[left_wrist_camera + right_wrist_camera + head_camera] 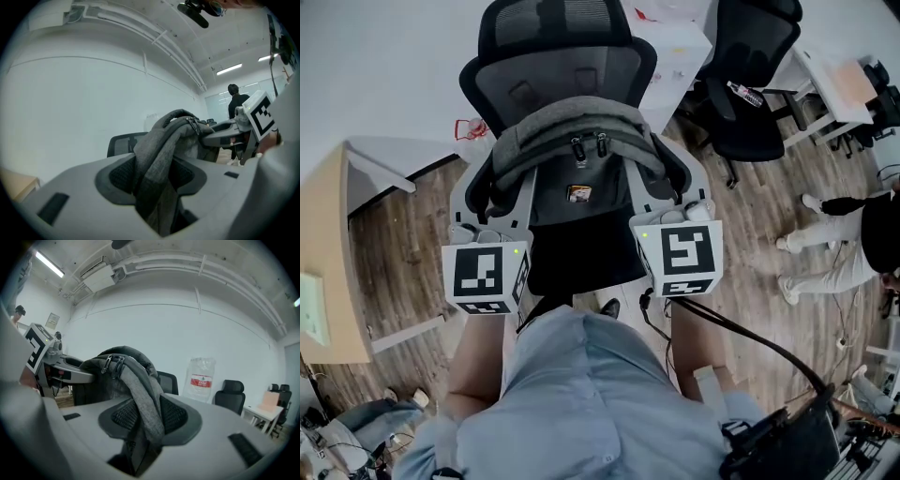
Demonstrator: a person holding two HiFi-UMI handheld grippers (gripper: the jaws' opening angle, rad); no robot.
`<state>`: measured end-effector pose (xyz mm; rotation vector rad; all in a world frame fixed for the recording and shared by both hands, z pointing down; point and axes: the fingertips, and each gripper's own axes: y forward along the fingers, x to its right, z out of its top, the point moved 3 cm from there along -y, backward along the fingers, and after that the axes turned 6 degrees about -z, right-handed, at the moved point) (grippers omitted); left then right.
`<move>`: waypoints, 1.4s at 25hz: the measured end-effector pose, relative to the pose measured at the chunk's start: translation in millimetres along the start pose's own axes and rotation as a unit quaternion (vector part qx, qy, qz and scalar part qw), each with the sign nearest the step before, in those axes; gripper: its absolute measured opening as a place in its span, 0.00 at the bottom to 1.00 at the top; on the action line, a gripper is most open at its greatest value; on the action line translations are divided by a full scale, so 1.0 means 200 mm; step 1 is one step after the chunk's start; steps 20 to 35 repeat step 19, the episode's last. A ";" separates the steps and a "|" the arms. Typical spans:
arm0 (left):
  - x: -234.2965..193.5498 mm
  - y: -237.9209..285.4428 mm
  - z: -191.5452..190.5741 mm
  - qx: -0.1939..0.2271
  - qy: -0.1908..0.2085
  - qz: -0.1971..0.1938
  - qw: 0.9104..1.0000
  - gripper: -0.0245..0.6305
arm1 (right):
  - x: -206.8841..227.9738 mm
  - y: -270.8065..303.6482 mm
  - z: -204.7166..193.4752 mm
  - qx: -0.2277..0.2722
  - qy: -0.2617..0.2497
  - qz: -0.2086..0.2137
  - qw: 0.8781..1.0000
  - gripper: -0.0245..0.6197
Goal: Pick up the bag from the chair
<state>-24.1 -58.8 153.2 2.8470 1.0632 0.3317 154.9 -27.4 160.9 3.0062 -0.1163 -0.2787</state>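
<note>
Light-blue shirt (600,394) cloth, smooth and rounded, fills the bottom of the head view, nearer than the black office chair (558,56). Between the shirt and the chair sit 2 white marker cubes, each printed with black squares, 1 on the left gripper (490,192) and 1 on the right gripper (672,183).

Both grippers hold the bag (577,141), a grey backpack of coarse woven fabric, in front of the chair's backrest and above its seat (581,262). Whether its bottom touches the seat I cannot tell. Its top is a soft, rounded hump, with 2 metal zipper pulls (589,145) side by side at the crest and a small square label (578,194) on the darker front panel.

Seen from the left gripper (157,173), the grey plastic jaws with dark ridged pads pinch a thick fold of the bag (164,140). Seen from the right gripper (140,416), the same kind of pads clamp another fold of the bag (133,380), which drapes over them.

The chair has a black mesh backrest and headrest and a smooth dark seat. It stands on a wood-plank floor (412,253), with a second black chair (750,94) to its right.
</note>
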 end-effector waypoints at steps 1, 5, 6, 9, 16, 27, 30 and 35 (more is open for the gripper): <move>0.00 -0.01 0.00 0.001 0.001 0.001 1.000 0.34 | 0.00 -0.01 0.00 0.001 0.000 -0.001 1.000 0.24; 0.00 -0.03 0.01 0.002 0.000 0.003 1.000 0.34 | -0.01 -0.02 0.01 0.005 -0.004 0.000 1.000 0.24; 0.00 -0.04 0.01 0.001 0.000 0.003 1.000 0.34 | -0.02 -0.02 0.02 0.005 -0.004 0.001 1.000 0.24; 0.00 -0.06 0.01 0.000 0.000 0.005 1.000 0.34 | -0.03 -0.04 0.02 0.006 -0.003 0.002 1.000 0.24; 0.02 -0.07 0.02 0.002 0.002 0.007 1.000 0.34 | -0.02 -0.06 0.02 0.010 -0.001 0.002 1.000 0.23; 0.01 -0.06 0.02 0.002 0.002 0.007 1.000 0.34 | -0.02 -0.05 0.02 0.010 -0.001 0.002 1.000 0.23; 0.01 -0.06 0.02 0.002 0.002 0.007 1.000 0.34 | -0.02 -0.05 0.02 0.010 -0.001 0.002 1.000 0.23; 0.01 -0.06 0.02 0.002 0.002 0.007 1.000 0.34 | -0.02 -0.05 0.02 0.010 -0.001 0.002 1.000 0.23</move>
